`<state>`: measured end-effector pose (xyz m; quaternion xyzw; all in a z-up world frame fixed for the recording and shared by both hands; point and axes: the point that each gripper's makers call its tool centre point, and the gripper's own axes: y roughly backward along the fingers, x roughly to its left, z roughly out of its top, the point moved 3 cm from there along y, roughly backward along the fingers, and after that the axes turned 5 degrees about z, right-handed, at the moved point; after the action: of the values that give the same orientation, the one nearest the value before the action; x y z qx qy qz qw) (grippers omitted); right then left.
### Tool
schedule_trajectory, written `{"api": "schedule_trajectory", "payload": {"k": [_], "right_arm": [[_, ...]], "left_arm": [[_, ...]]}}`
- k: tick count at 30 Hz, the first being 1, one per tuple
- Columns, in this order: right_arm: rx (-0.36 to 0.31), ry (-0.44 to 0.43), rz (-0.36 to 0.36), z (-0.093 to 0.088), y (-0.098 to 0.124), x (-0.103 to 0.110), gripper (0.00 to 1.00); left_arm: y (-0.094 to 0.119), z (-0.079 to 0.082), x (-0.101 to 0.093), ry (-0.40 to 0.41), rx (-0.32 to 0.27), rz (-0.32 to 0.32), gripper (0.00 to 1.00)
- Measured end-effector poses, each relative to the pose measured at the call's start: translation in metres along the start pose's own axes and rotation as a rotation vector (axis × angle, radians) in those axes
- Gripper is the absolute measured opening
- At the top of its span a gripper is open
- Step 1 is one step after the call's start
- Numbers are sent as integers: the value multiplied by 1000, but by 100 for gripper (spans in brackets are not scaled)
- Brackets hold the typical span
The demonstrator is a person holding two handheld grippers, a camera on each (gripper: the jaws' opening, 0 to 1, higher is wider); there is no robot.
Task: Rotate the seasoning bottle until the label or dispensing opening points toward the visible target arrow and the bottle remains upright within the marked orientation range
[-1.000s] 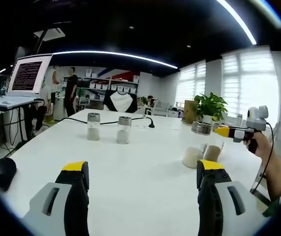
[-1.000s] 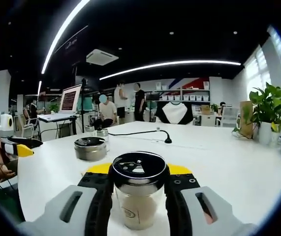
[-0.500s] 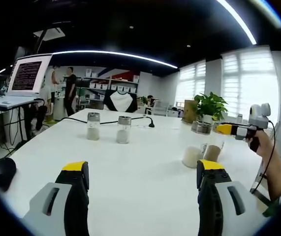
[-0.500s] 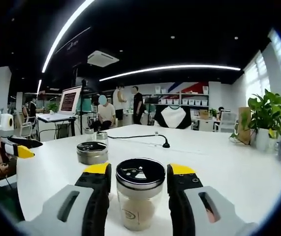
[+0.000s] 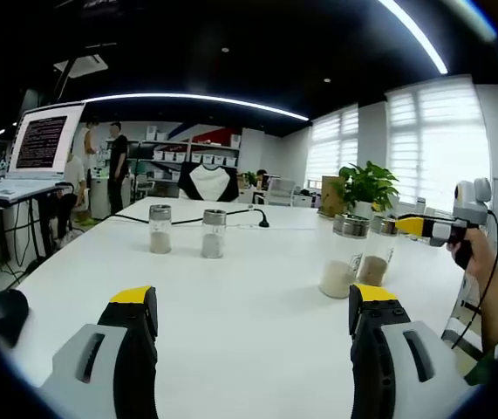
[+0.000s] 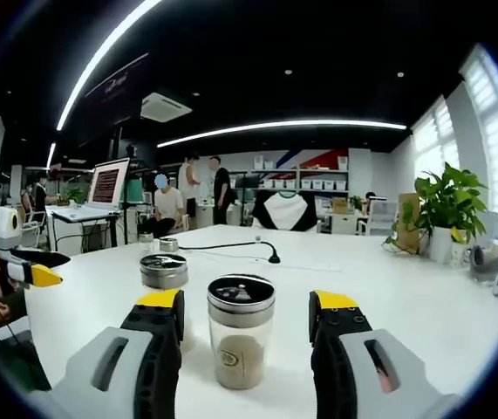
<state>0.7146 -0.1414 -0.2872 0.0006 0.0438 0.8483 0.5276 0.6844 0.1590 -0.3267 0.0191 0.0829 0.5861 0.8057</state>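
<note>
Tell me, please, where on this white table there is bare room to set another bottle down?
The white table is bare between the two far bottles and the near pair of bottles, right up to the left gripper. It is crowded by the near pair, where the right gripper brackets the seasoning bottle.

We see a broad white worktop [image 5: 249, 297] carrying several things. In the left gripper view two metal-capped shakers [image 5: 160, 229] [image 5: 213, 233] stand upright side by side at its far part, with a black cable [image 5: 187, 217] trailing behind them. Nearer, to the right, a white-filled jar [image 5: 343, 257] and a tan seasoning bottle [image 5: 376, 259] stand touching or nearly so. A dark rounded object [image 5: 9, 307] rests at the left edge.
</note>
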Motion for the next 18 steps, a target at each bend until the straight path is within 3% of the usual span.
{"api": "schedule_trajectory", "payload": {"k": [4, 7, 18], "right_arm": [[6, 6, 12, -9, 10, 12, 59], [4, -35, 43, -15, 12, 22, 59], [6, -83, 6, -33, 30, 45, 68]], "left_arm": [[0, 1, 0, -7, -9, -1, 96], [-1, 3, -3, -5, -26, -10, 96], [-6, 2, -16, -19, -41, -41, 96]]}}
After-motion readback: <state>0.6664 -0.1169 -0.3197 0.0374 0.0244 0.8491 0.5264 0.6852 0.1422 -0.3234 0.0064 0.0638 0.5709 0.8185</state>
